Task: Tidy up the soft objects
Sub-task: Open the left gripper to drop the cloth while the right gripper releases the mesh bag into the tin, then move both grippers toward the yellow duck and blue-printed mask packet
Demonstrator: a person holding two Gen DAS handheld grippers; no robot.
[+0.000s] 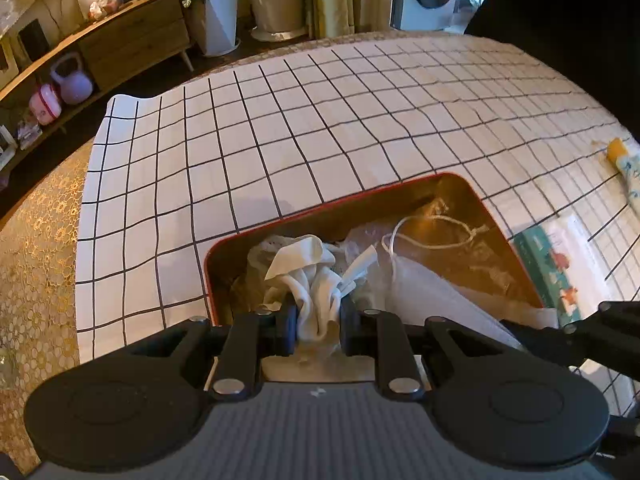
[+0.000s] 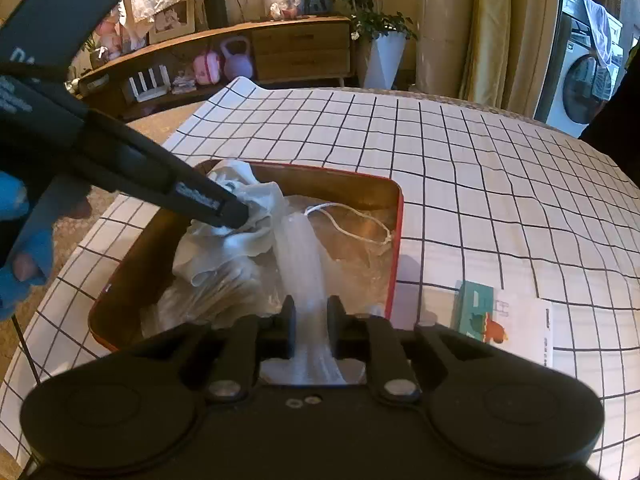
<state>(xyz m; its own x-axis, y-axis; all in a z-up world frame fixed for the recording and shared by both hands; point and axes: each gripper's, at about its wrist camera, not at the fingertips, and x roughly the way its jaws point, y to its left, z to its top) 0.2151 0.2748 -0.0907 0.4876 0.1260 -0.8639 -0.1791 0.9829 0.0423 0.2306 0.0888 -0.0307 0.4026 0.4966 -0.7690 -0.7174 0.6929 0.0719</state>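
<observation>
Left gripper [image 1: 318, 326] clamped on white cloth [image 1: 316, 280]; right gripper [image 2: 311, 322] clamped on face mask [image 2: 304, 256], both over red tin [image 2: 394, 240] on table. Risk: ear loop [image 2: 352, 226] snagging the cloth.

One red-rimmed tin [image 2: 394, 240] sits on one checked cloth [image 2: 480, 168]. Inside it lie one crumpled white cloth [image 1: 316, 280], one white face mask [image 2: 300, 248] and some clear plastic wrap. Beside the tin lies one printed packet [image 2: 504, 320]. Two grippers: the left gripper [image 1: 318, 330] and the right gripper [image 2: 311, 328].
</observation>
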